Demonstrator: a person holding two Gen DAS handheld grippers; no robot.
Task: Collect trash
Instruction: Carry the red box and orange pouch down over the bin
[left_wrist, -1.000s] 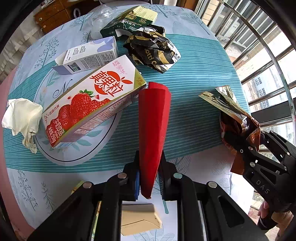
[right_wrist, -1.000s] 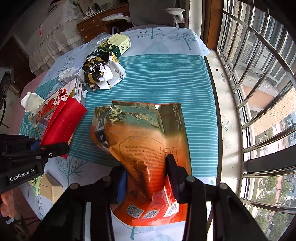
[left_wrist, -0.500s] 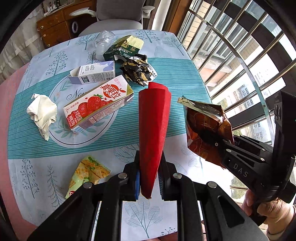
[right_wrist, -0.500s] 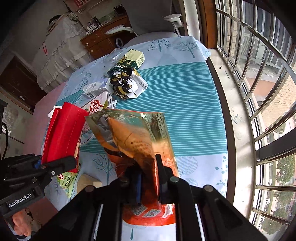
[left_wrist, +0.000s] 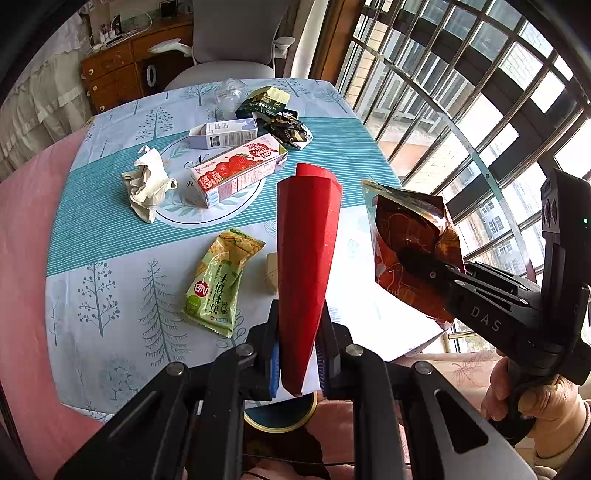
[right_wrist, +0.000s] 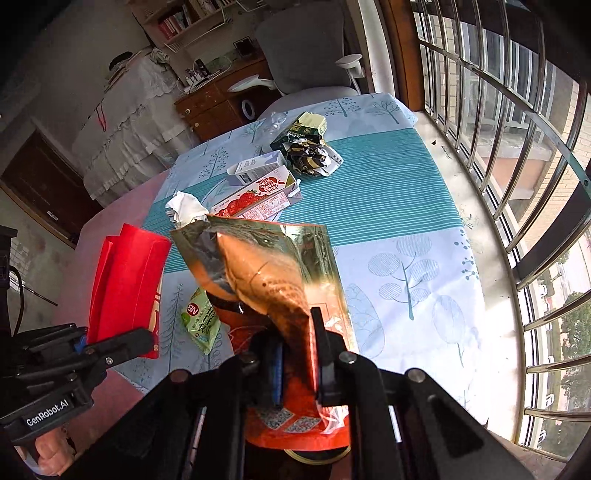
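Observation:
My left gripper (left_wrist: 297, 354) is shut on a folded red paper packet (left_wrist: 304, 251) and holds it high above the table's near edge; the packet also shows in the right wrist view (right_wrist: 125, 284). My right gripper (right_wrist: 297, 354) is shut on an orange foil snack bag (right_wrist: 273, 280), also lifted; the bag shows at right in the left wrist view (left_wrist: 410, 243). On the table lie a green snack wrapper (left_wrist: 218, 280), a strawberry milk carton (left_wrist: 240, 168), a crumpled white tissue (left_wrist: 146, 182), a white box (left_wrist: 225, 133), a dark crumpled wrapper (left_wrist: 290, 127) and a green box (left_wrist: 262, 101).
The table wears a blue and white tree-print cloth (left_wrist: 110, 280). A round bin rim (left_wrist: 280, 417) shows below the near edge. A grey chair (left_wrist: 229, 40) stands at the far side. Barred windows (left_wrist: 461, 92) run along the right.
Both grippers have risen and pulled back from the table with their trash held. The table looks smaller, and the green wrapper and bin rim have come into view.

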